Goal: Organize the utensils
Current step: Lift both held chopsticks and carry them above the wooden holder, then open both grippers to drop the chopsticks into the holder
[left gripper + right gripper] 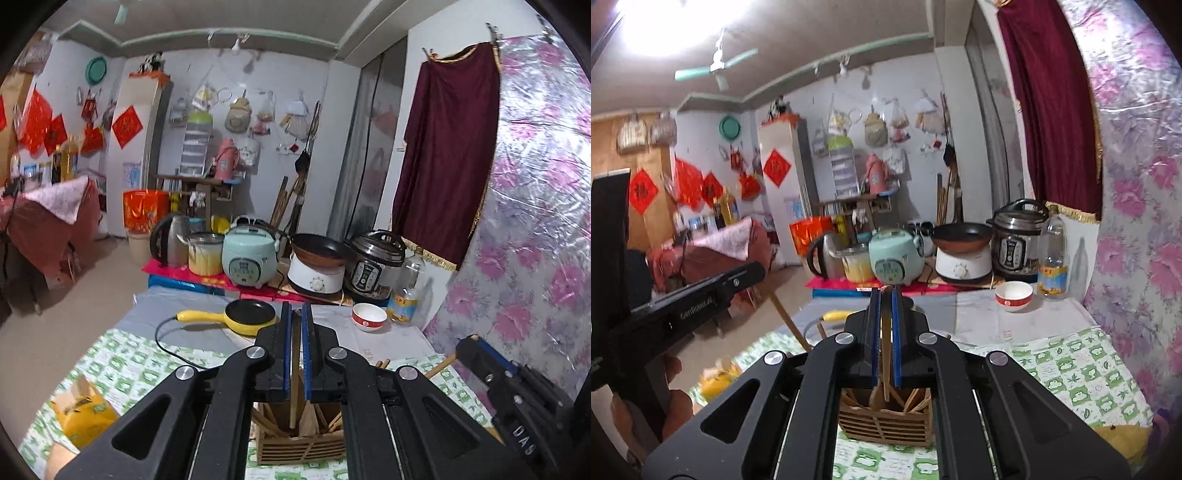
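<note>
My left gripper (296, 306) is shut on a thin wooden chopstick (295, 354) that hangs down toward a slatted wooden utensil holder (299, 450) holding several wooden utensils. My right gripper (885, 291) is shut on another wooden chopstick (885, 347) above the same holder (886, 424). In the left wrist view, the right gripper (467, 341) shows at the right with its chopstick (439, 367) sticking out. The right wrist view has the left gripper (755, 271) at the left, its chopstick (788, 321) slanting down. The holder stands on a green-patterned cloth (1071, 369).
A yellow electric pan (251, 314) with a cord, a red-and-white bowl (368, 316) and a clear bottle (408, 291) sit further back on the table. Cookers and a kettle (168, 240) line the far edge. A yellow bag (85, 417) lies left; a flowered wall covering (535, 221) stands right.
</note>
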